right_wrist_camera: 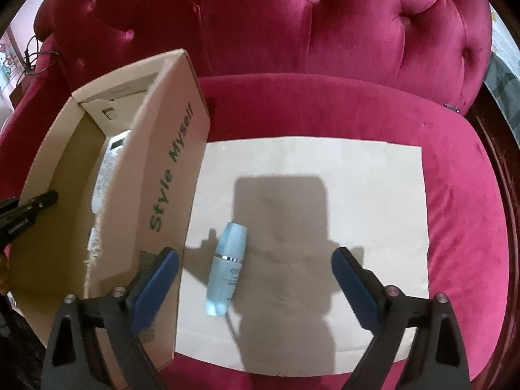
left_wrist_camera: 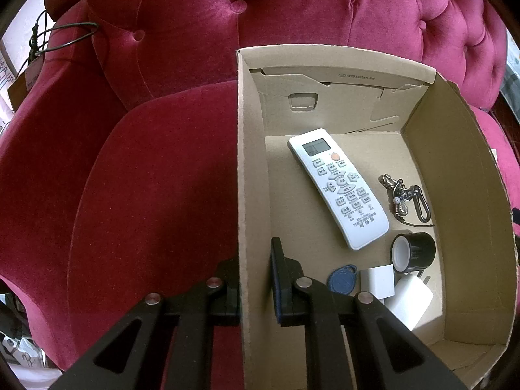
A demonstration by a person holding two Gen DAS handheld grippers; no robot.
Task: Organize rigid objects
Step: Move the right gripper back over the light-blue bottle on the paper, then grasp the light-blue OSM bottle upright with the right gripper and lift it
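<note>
The left gripper point(left_wrist_camera: 255, 279) is sitting across the left wall of the cardboard box point(left_wrist_camera: 247, 162), one finger outside and one inside. Its jaws are narrow around the wall but not pinching it. I think it is there to keep the box from sliding on the soft red sofa seat point(right_wrist_camera: 455, 162).

Inside the box are lying a white remote point(left_wrist_camera: 339, 188), a keychain point(left_wrist_camera: 404, 200), a black tape roll point(left_wrist_camera: 414, 250), a blue tag point(left_wrist_camera: 343, 278) and white chargers point(left_wrist_camera: 398, 292).

The right gripper point(right_wrist_camera: 255, 279) is hanging wide open over the pale sheet point(right_wrist_camera: 373, 195). The blue bottle point(right_wrist_camera: 227, 268) is lying near the sheet's left edge, just beside the box, between the open fingers. It looks like the last thing to go in.

The tall box wall is standing in the way, so the bottle needs lifting over it.
</note>
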